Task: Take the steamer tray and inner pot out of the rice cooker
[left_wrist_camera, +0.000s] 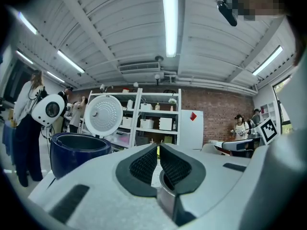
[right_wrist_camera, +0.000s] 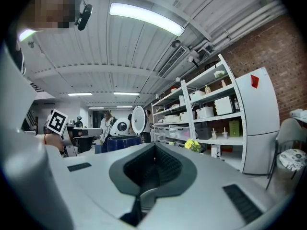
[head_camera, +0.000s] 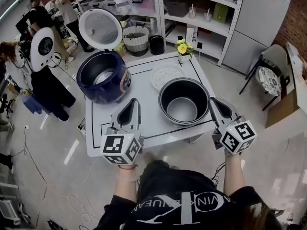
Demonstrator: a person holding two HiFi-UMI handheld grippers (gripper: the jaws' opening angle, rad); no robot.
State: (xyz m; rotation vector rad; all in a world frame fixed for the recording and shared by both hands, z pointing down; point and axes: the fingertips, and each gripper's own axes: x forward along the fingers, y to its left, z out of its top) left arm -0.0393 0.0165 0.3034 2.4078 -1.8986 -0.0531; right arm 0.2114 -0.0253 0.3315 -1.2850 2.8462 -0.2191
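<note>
The dark blue rice cooker (head_camera: 103,75) stands at the table's far left with its white lid (head_camera: 100,28) raised and its cavity showing. On the table to its right lie the white steamer tray (head_camera: 165,75) and, nearer me, the black inner pot (head_camera: 183,101). My left gripper (head_camera: 135,101) is shut and empty over the table's front, left of the pot. My right gripper (head_camera: 212,100) is shut and empty just right of the pot's rim. The left gripper view has its jaws (left_wrist_camera: 157,150) pressed together, the cooker (left_wrist_camera: 79,150) beyond. The right gripper view shows shut jaws (right_wrist_camera: 154,147) and the cooker (right_wrist_camera: 120,142) far off.
A small pot of yellow flowers (head_camera: 182,48) stands at the table's far edge. Shelving (head_camera: 192,13) with boxes and a white cabinet (head_camera: 256,23) lies behind. People stand at the left (head_camera: 43,80), and a chair (head_camera: 268,78) is at the right.
</note>
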